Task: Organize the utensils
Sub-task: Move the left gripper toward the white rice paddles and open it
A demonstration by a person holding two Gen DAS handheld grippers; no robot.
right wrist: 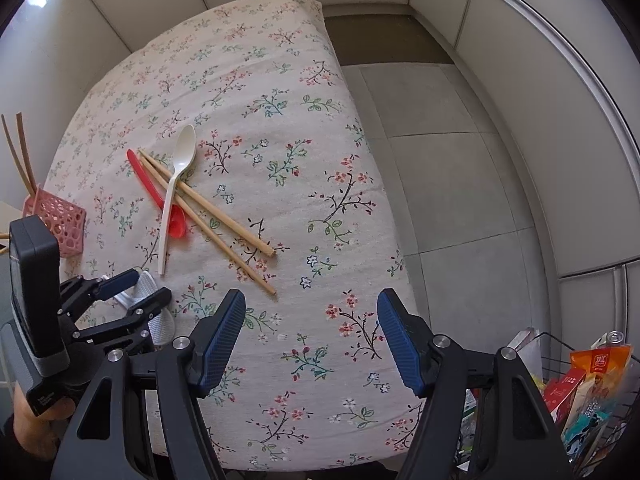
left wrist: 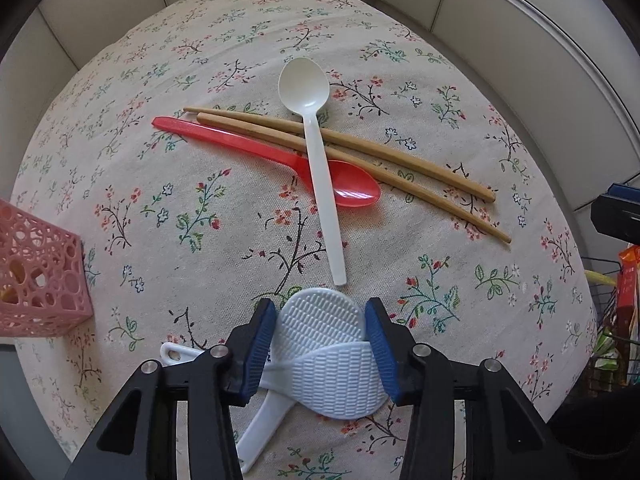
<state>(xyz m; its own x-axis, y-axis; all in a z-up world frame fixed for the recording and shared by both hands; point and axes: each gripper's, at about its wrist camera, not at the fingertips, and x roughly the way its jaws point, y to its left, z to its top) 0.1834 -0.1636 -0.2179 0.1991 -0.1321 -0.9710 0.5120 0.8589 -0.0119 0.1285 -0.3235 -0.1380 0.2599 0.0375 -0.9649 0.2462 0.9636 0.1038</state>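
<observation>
My left gripper (left wrist: 320, 344) points steeply down at the table, its blue pads (left wrist: 262, 344) set either side of two white rice paddles (left wrist: 320, 328) that lie crossed, one over the other. The paddles are pale plastic with ribbed, dimpled blades; the upper one lies crosswise over the blade of the lower one, and a handle (left wrist: 260, 436) runs back toward me beneath the fingers. A second handle end with a hanging hole (left wrist: 174, 354) pokes out to the left. The pads stand right at the blade edges, about half open; I cannot tell whether they press yet or only bracket the paddles.

Beyond them, in the middle of the flowered cloth (left wrist: 160, 184), lies a small heap: a white spoon (left wrist: 316, 160) with its bowl pointing away, lying across a red spoon (left wrist: 280, 164) and a pair of wooden chopsticks (left wrist: 360, 156). The white spoon's handle tip ends just short of the paddles.

A pink lattice holder (left wrist: 36, 280) stands at the left edge of the table; in the right view it holds two more chopsticks (right wrist: 18, 152) leaning upright.

My right gripper (right wrist: 312, 336) hangs over the near right part of the cloth, jaws wide and with nothing between them. A wire basket (right wrist: 588, 392) of packets sits beside the table on the right.
</observation>
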